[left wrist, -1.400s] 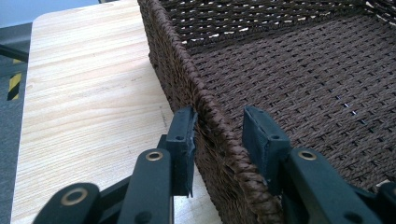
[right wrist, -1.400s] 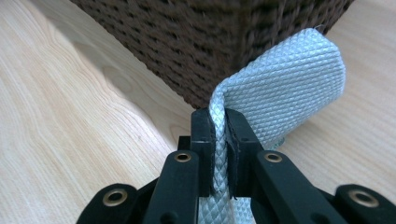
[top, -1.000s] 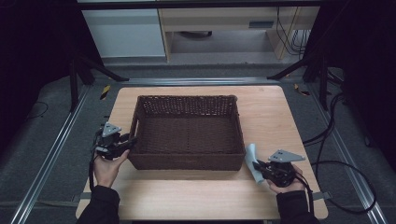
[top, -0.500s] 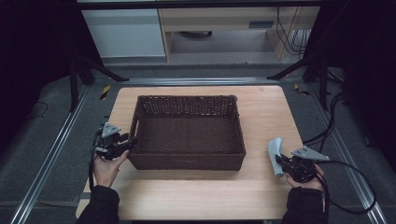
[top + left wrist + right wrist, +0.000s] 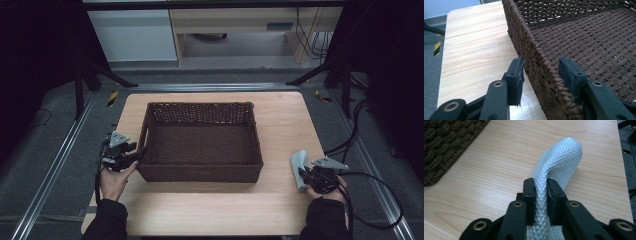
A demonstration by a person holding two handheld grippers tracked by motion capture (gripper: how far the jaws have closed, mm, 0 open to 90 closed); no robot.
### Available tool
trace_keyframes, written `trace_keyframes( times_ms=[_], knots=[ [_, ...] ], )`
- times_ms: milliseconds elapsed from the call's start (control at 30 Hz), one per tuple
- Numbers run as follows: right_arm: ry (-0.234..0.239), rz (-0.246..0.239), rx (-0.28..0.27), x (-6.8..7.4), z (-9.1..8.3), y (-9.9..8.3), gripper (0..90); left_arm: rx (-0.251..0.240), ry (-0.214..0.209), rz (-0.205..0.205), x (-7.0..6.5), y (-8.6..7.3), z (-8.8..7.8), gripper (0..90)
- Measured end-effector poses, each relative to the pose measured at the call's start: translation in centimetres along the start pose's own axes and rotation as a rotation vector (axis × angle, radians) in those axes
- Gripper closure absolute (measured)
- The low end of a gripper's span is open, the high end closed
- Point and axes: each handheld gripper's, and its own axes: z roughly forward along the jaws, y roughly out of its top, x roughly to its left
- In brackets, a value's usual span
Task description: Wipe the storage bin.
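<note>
Jaws of my right gripper (image 5: 540,195) stand either side of a folded pale blue cloth (image 5: 556,167) and have just been easing apart. The cloth sits between the pads, which lie close against it with a thin gap showing, so I cannot tell whether they grip it. The cloth arches up past the tips and bends down onto the wooden table (image 5: 499,157). In the high view my right gripper (image 5: 306,176) is near the table's right edge, the cloth (image 5: 299,167) just left of it, well apart from the brown wicker basket (image 5: 200,142).

My left gripper (image 5: 541,72) straddles the basket's left wall (image 5: 539,62), one jaw outside, one inside. Its jaws have just been opening and stand clear of the weave. In the high view my left gripper (image 5: 137,155) meets the basket's near left corner.
</note>
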Motion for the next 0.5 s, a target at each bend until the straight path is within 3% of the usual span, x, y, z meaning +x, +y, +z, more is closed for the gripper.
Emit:
trace_keyframes(
  times_ms=[100,300,500],
  knots=[
    [-0.024,-0.012,-0.013,0.0,-0.1,0.1,63.0,0.005,-0.005,-0.009,0.1,0.0,0.0,53.1],
    [-0.047,-0.034,-0.125,0.4,-1.5,1.5,54.9,0.016,-0.013,-0.015,0.0,0.1,-0.1,55.0],
    [0.018,-0.054,-0.228,2.1,-2.9,4.1,54.5,0.011,0.017,0.012,-0.1,0.1,-0.1,51.2]
  ],
)
